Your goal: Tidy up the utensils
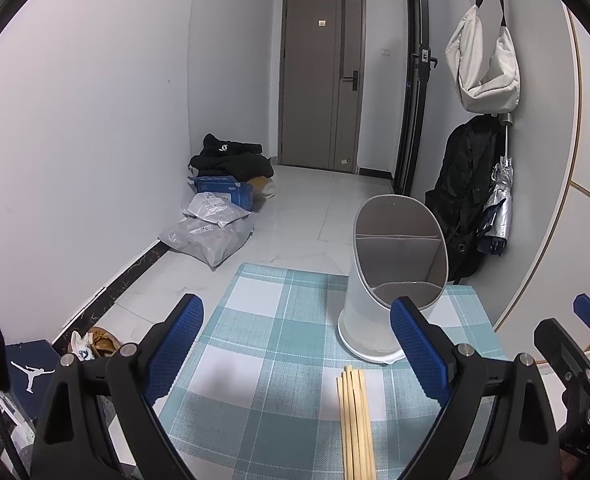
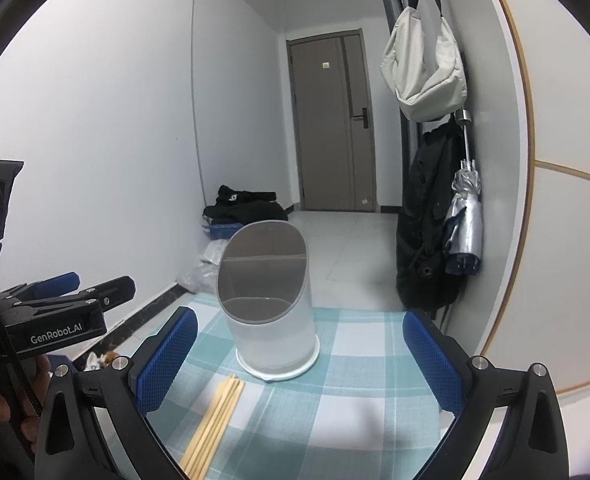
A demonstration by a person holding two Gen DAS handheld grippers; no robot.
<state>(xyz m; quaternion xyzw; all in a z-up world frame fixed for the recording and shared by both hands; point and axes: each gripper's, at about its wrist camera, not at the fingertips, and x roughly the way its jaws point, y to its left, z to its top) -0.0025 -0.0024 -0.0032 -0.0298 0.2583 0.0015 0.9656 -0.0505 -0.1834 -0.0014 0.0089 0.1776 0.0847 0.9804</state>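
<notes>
1. While both tools hover low over the bench (image 1: pixel 255 320), the left gripper (image 1: pixel 295 348) has its fingers (image 1: pixel 173 344) spread wide and holding nothing; the right gripper (image 2: pixel 299 360) is likewise spread and empty.
2. Nearest the cameras, on the near side of the holder, lies a bundle of wooden chopsticks (image 1: pixel 355 420), flat on the checked cloth and pointing toward the holder's base without touching it. In the right wrist view the bundle (image 2: pixel 215 420) runs diagonally under the right gripper's left finger.
3. Just beyond them the white utensil holder (image 1: pixel 391 280) stands upright, its slanted mouth facing the cameras and a divider splitting the inside into compartments, all of them bare as far as I can see.
4. Likely trouble: the sticks lie loose side by side, so a pinch across them could catch only some and scatter the rest. A tip striking the slanted rim could tip the light holder or push it toward the far bench edge.
5. Beyond the holder, on the floor, sit parcels (image 1: pixel 211 236) and dark clothes.
</notes>
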